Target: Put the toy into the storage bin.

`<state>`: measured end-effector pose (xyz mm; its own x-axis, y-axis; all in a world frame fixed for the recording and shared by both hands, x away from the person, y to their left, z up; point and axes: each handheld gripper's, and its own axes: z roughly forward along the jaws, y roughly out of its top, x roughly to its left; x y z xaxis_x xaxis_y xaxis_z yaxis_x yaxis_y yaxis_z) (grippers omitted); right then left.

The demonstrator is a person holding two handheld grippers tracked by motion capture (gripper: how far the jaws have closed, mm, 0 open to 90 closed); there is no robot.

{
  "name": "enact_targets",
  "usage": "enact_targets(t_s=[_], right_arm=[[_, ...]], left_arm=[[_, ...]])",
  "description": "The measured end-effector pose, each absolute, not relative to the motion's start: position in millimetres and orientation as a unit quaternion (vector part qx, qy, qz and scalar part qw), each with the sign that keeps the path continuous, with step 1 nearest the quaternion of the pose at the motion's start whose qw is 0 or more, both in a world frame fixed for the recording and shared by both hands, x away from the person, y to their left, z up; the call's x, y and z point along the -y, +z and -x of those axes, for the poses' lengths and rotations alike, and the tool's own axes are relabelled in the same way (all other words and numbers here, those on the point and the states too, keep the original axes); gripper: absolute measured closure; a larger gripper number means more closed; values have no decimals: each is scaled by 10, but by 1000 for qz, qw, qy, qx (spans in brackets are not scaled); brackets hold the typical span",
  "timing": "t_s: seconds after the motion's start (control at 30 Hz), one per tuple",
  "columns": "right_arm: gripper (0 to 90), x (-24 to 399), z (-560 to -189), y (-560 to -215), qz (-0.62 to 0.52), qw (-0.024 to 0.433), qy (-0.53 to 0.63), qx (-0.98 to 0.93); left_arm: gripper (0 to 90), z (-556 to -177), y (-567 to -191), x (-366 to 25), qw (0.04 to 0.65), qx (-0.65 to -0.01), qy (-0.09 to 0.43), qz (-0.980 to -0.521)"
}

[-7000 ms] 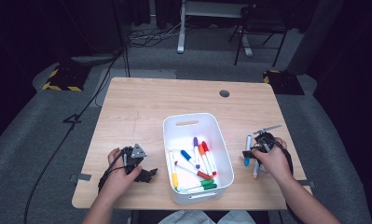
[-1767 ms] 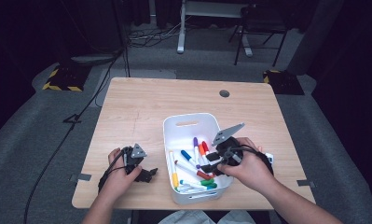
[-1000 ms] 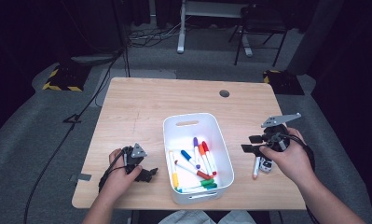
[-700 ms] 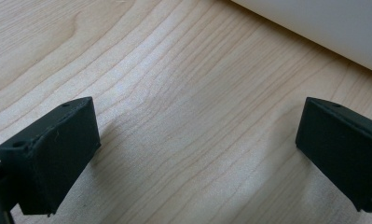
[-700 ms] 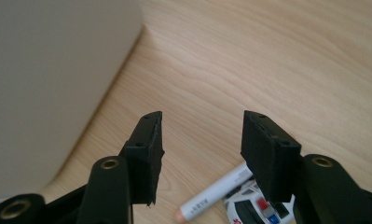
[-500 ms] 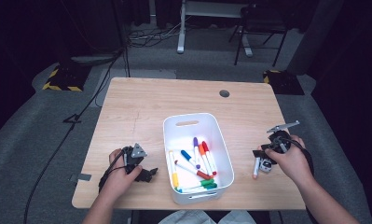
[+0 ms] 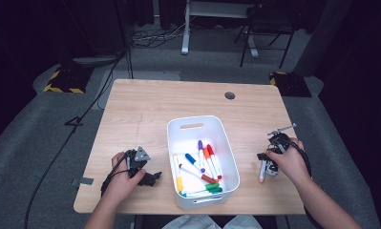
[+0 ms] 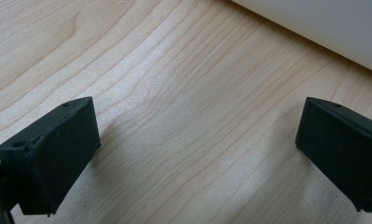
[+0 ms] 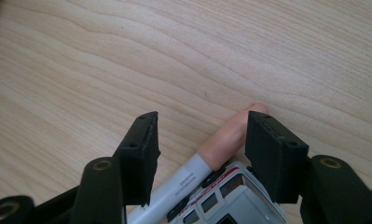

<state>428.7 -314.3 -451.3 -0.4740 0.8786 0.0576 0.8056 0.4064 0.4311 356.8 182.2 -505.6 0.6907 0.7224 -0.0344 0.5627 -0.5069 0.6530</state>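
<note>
Currently the right tool (image 9: 200,144) is standing released, its jaws having just been opening, straddling the orange-capped marker (image 9: 230,135) lying on the bench (image 7: 145,109). Marker's long axis is running forward between the jaws, beside a toy vehicle (image 9: 225,198). Left tool (image 8: 193,154) is resting released, well apart.

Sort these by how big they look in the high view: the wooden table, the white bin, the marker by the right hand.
1. Wooden table
2. White bin
3. Peach-capped marker, lying beside the right hand
</note>
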Motion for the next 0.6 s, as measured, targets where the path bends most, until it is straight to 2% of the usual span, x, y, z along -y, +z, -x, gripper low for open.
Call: enact_targets(t_s=[0.33,0.4,0.6], right_arm=[[459,3041,-4328,-4606,-506,75,205,-834],[513,3013,-4317,-4627,-498,76,200,-840],[598,2925,-4261,-4664,-492,70,193,-846]], left_arm=[[0,-3568,-5056,-1822,327,-374,122,-859],[0,-3568,-5056,-1822,327,-374,122,-859],[0,-3568,-5056,-1822,327,-374,123,-859]])
